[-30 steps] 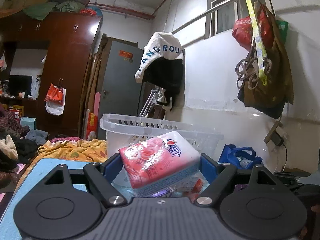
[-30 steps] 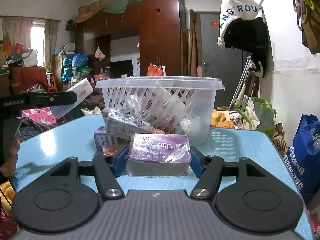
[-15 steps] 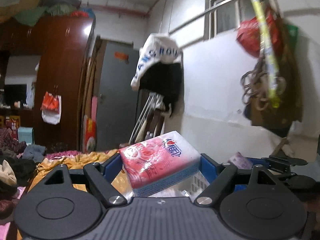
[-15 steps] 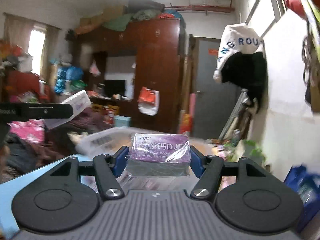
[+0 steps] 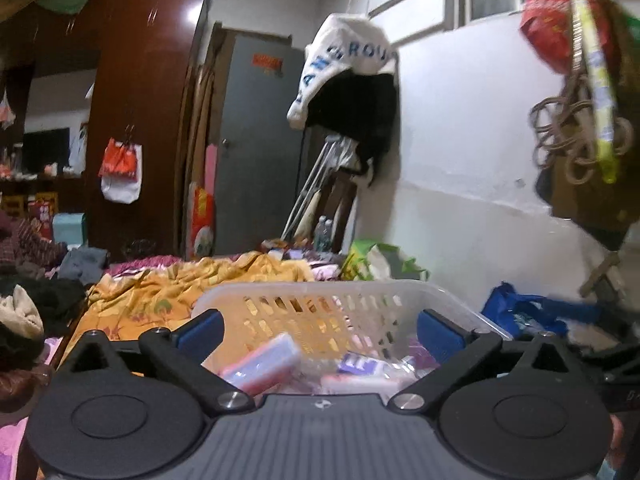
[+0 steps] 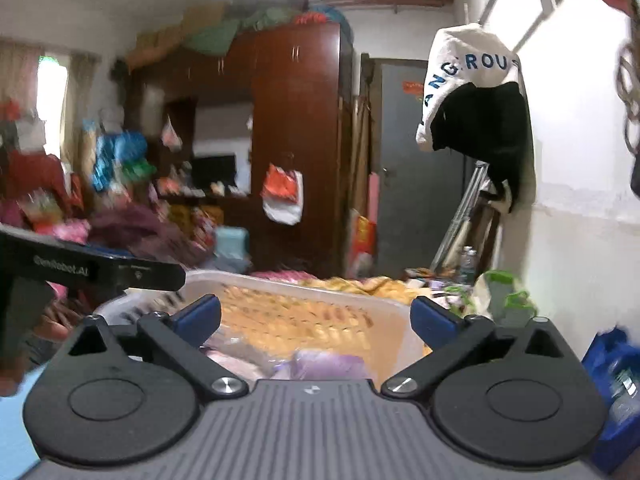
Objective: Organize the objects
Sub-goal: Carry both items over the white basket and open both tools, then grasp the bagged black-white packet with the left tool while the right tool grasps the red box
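Both my tongs hang over the basket (image 5: 320,300) with nothing between the pads. The left tongs (image 5: 320,330) are spread wide and empty; the right tongs (image 6: 316,316) likewise, wide and bare.

Below the left tongs I see a pink pack (image 5: 262,362) lying tilted inside the basket, with a purple-lettered packet (image 5: 362,362) and another pale one beside it. From the right wrist, a purple box (image 6: 326,362) sits low in the basket just ahead of my tool body. So I judge several items are already in, and both of my tools are free for another pick.

What is left I cannot say. Only a sliver of the blue surface (image 6: 16,412) shows at the lower left of the right view, and neither camera looks down at it. The basket floor is mostly hidden behind the tool bodies, and the contents are blurred, so labels and the count are not readable.
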The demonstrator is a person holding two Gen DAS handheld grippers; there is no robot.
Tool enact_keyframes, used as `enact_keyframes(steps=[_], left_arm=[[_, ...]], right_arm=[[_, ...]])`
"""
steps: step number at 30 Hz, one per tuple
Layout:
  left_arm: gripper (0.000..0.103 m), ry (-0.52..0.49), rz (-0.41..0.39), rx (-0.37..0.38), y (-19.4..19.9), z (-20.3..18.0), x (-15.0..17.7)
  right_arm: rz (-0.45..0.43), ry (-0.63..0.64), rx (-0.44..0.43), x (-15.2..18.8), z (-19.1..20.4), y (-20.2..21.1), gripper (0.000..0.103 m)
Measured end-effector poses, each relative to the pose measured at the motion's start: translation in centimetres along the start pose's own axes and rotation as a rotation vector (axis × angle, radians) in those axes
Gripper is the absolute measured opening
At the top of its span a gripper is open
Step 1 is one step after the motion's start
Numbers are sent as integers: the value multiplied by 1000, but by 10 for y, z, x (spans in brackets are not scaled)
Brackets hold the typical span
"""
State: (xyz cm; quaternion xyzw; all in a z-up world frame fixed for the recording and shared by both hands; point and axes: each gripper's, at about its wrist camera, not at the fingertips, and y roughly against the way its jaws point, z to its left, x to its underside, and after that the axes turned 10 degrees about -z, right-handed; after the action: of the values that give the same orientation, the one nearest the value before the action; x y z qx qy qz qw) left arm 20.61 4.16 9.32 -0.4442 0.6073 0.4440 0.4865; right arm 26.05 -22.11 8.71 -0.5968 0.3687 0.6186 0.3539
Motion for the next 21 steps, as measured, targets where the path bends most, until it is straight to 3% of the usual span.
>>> enact_keyframes(steps=[3,6,10,16,18,21], left_arm=[[103,-4,23,-22,23,1,17],[102,-4,66,-68,37,2,40],[97,-2,122,-23,42,2,64],[95,-3,116,62,41,-6,75],[95,-6,123,92,37,-12,76],[93,-18,152,119,29,-27,82]], right_arm=[[97,-64,-68,25,3,21,103],[221,-39,-133,60,20,29,103],[377,-36,-242,89,40,18,96],[442,24,-276,93,60,-7,90],[459,53,-262,98,62,-7,66],[440,46,-255,95,53,2,62]])
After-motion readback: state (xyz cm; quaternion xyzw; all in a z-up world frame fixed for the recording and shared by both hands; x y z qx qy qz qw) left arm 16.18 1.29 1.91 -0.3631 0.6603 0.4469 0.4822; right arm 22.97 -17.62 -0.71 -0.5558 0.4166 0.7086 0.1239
